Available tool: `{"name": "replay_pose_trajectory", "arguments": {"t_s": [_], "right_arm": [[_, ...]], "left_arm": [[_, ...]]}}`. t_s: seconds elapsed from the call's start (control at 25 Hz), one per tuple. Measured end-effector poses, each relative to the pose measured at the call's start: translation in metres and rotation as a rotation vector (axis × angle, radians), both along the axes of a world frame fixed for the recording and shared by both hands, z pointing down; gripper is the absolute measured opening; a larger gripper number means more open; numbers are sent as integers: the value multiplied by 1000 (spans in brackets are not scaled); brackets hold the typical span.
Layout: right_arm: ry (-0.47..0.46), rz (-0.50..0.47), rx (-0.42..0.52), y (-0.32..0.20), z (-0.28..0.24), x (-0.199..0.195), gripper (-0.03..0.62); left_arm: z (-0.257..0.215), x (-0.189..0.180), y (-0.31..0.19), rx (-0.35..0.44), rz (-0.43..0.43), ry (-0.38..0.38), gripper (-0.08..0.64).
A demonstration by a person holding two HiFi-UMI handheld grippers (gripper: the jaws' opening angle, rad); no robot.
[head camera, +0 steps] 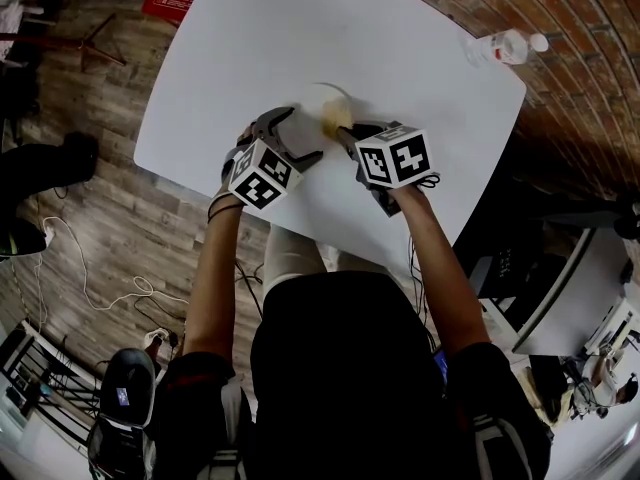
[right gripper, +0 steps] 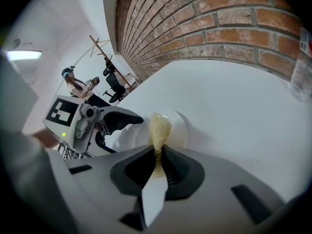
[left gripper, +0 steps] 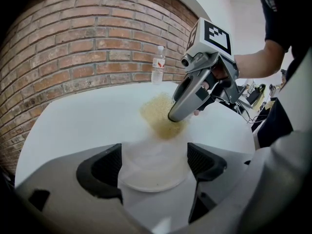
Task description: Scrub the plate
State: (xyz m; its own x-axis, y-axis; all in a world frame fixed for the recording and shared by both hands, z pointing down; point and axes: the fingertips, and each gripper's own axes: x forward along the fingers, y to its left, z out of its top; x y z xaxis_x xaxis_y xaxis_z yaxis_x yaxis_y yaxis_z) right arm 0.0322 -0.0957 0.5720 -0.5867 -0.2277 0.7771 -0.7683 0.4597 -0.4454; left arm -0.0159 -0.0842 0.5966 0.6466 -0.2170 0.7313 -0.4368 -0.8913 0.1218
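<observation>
Yellow coarse-fibred scrubbing pad (right gripper: 160,126) pinched in the right claw (right gripper: 157,152): the jaws clench one end, so the free end sticks out and bears on the round white plate (left gripper: 146,177). The left claw (left gripper: 154,162) clasps the plate's near rim between both pads, presumably to steady it against the strokes. The plate sits over the white rounded tabletop (left gripper: 87,116), towards the person's edge — flat or tipped, unclear. The pad meets its far side — scrubbing is judged under way.
</observation>
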Motion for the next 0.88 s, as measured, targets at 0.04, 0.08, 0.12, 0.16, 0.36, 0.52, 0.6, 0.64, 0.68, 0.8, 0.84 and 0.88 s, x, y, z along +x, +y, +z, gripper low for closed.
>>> {"name": "replay_pose_trajectory", "arguments": {"t_s": [0.04,0.08,0.12,0.16,0.36,0.52,0.6,0.64,0.68,0.8,0.84,0.88], "right_arm": [[-1,-4,-2,1,0,-1,41],[-2,-10,-4,3,0,-3,41],[-4,-16,-7,5,0,-4,42],[-7,-23,-9,7,1,-6,41],[-20,-44,-21,19,1,-14,41],[-6,-74,-16,23,0,-20,41],[2,-84,-16,25,0,-20,41],[4,-87,-19,26,0,-21,41],[4,-89,-23,27,0,-21,41],[5,-96,-25,27,-1,-22,41],[10,-97,-27,28,-1,-20,41],[17,-95,-29,28,-1,-18,41]], "left_arm": [[0,0,0,-1,1,-1,402],[0,0,0,-2,2,-3,402],[1,0,0,-3,2,-4,402],[1,0,0,-4,2,-6,402],[1,0,1,-9,-1,-12,402],[2,0,0,-15,-4,-21,402],[2,1,1,-18,-3,-25,402],[2,1,1,-20,-2,-26,402],[3,0,2,-22,-1,-28,402],[3,0,1,-28,9,-39,402],[4,1,1,-34,13,-46,402],[4,2,2,-41,17,-53,402]]}}
